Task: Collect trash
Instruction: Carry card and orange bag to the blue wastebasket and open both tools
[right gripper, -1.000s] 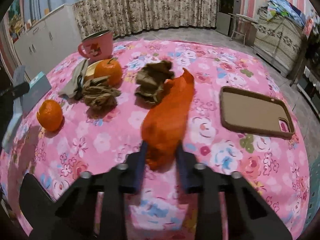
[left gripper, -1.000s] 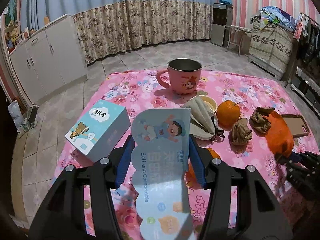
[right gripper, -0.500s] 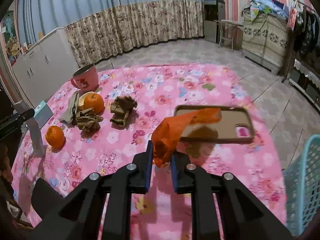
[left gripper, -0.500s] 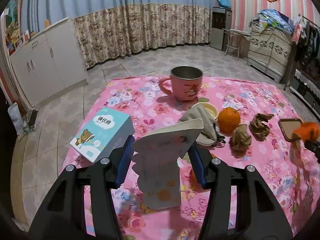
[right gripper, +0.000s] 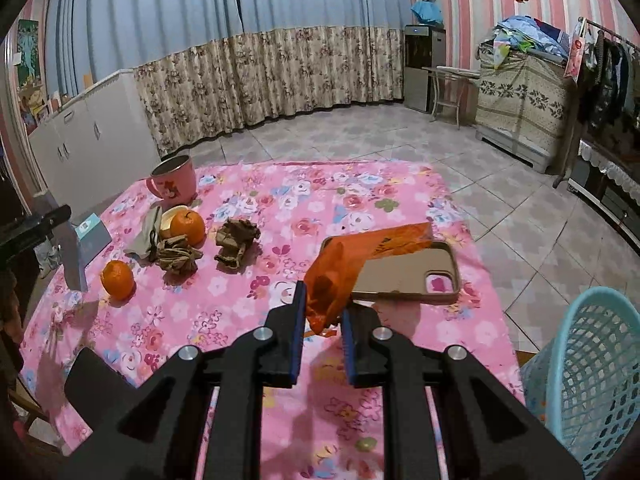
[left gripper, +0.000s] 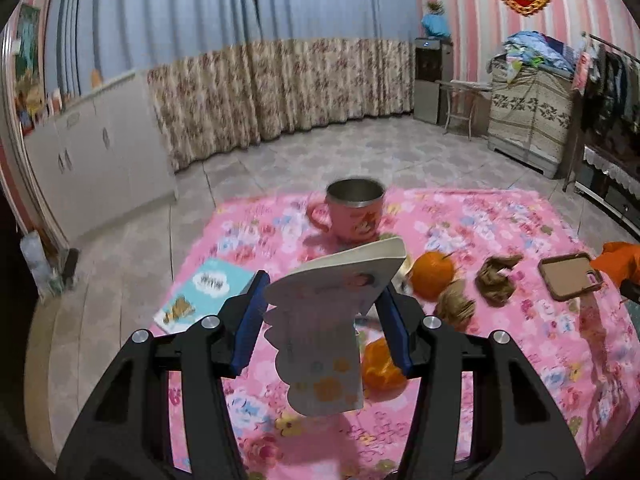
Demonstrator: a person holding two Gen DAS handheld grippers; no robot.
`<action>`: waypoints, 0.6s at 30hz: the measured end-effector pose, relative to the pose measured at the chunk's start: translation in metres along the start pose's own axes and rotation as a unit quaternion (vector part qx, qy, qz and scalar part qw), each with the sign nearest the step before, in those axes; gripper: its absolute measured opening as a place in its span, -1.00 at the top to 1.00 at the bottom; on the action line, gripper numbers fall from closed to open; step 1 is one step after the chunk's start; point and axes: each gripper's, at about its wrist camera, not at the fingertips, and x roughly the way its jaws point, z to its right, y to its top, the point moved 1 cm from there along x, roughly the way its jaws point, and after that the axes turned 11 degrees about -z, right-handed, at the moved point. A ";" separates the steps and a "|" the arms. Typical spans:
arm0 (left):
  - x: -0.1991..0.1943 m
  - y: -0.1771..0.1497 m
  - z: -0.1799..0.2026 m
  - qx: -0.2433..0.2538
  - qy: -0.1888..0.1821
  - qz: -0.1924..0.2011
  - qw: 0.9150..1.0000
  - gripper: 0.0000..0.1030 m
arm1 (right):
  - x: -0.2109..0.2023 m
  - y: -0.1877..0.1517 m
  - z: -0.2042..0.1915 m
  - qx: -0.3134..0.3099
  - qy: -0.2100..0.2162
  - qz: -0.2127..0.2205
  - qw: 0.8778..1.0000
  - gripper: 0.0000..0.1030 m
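Observation:
My left gripper (left gripper: pixel 322 316) is shut on a flat pale-blue printed wrapper (left gripper: pixel 328 320) and holds it up above the pink floral table (left gripper: pixel 500 220). My right gripper (right gripper: pixel 322 312) is shut on a crumpled orange plastic bag (right gripper: pixel 352 256), lifted above the table's right side, over a brown phone case (right gripper: pixel 412 276). Two brown crumpled paper wads (right gripper: pixel 236 240) (right gripper: pixel 176 254) lie mid-table. A light-blue mesh basket (right gripper: pixel 588 368) stands on the floor at the right of the table.
A pink mug (right gripper: pixel 174 180), two oranges (right gripper: pixel 187 226) (right gripper: pixel 117 278), a grey cloth (right gripper: pixel 146 232) and a teal box (left gripper: pixel 208 294) sit on the table's left half. White cabinets (left gripper: pixel 100 160) stand left, a draped dresser (right gripper: pixel 520 96) right.
Both grippers have risen and pulled back. The wrapper and the orange bag have been lifted off the table. The blue basket has come into the right wrist view.

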 end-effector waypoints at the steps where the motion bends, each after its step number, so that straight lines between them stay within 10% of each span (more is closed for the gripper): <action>1: -0.004 0.002 0.003 0.001 -0.002 0.005 1.000 0.00 | -0.005 0.000 0.003 -0.001 -0.002 0.004 1.000 0.68; 18: -0.075 0.024 0.165 0.079 -0.138 0.060 0.985 0.00 | -0.094 -0.035 0.108 0.055 -0.061 0.043 0.996 0.68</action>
